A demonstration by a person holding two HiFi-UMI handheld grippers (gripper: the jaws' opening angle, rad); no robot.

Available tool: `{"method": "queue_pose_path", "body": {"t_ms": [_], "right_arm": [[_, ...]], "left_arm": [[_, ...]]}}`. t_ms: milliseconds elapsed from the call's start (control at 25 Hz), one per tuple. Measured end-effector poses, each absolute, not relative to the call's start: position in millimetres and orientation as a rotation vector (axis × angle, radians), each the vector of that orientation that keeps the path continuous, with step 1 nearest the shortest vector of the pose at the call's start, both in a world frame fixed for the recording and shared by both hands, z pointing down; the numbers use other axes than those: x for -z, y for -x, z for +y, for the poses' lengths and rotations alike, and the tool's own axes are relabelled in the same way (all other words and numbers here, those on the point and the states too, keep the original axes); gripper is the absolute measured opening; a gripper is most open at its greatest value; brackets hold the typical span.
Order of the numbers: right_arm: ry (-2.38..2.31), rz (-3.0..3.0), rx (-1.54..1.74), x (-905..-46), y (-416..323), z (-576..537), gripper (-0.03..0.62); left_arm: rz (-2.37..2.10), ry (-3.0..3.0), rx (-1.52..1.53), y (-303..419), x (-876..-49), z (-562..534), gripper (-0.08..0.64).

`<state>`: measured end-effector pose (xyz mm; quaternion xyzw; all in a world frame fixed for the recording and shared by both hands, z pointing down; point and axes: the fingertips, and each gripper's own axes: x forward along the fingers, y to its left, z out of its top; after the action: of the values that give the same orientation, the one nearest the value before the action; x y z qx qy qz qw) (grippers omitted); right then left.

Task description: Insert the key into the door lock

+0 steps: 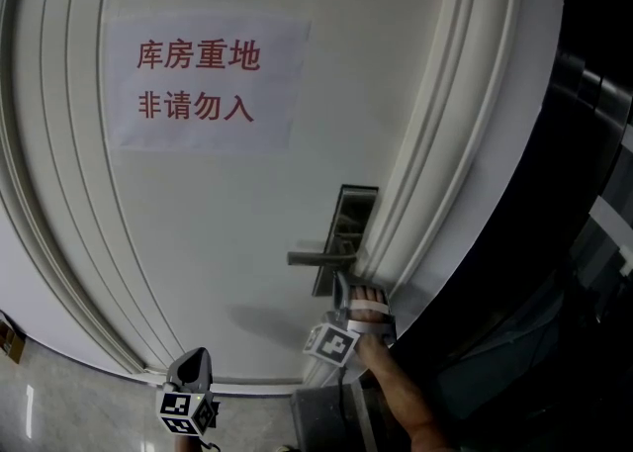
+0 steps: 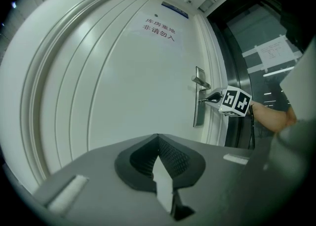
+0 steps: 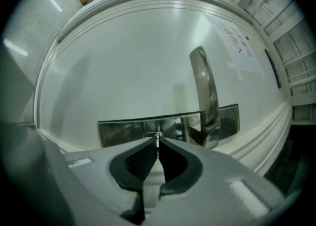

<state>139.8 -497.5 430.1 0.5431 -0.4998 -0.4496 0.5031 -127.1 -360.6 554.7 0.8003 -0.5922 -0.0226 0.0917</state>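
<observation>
1. a white panelled door (image 1: 247,223) fills the scene, with pale floor (image 1: 59,401) at the lower left of the head view.
2. nearest, the left gripper (image 2: 158,137) is held low and well apart from the lock. its own view shows the jaws closed together with nothing between them.
3. the right gripper (image 3: 157,143) is level at the door's edge, with a hand (image 1: 371,307) behind it. its jaws are pinched narrow on a small metal key (image 3: 158,139).
4. only the right gripper view shows the key. its tip sits at the keyhole in the steel lock plate (image 3: 123,130). i cannot tell how deep it goes.
5. the lever handle (image 3: 205,96) is just beside the keyhole, on the same plate.
6. farthest up, a paper sign (image 1: 203,84) with red characters is stuck on the door. the head view shows it most clearly.
</observation>
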Motion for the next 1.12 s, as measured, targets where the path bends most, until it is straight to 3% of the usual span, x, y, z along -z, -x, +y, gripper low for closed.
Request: {"method": "queue_pose_path", "body": {"t_ms": [400,680,920,1120], "right_arm": [[-1.360,-1.193,1.131,-432,-143,-494,0.026],[-1.370,-1.240,1.101,-439,-143,-489,0.155],[-1.455,-1.274,1.079,-428,-144,-473,0.150],[-1.609,-1.519,0.916,-431,-149,-450,0.052]], "left_arm": [[-1.779,-2.369,0.063,134,-554,-350,0.003],[-1.765,-2.385,0.057,133,-552,-344,0.003],[-1.744,-2.406,0.048,132,-549,-334,0.003],[-1.717,-2.435,0.027,132,-547,-324,0.003]]}}
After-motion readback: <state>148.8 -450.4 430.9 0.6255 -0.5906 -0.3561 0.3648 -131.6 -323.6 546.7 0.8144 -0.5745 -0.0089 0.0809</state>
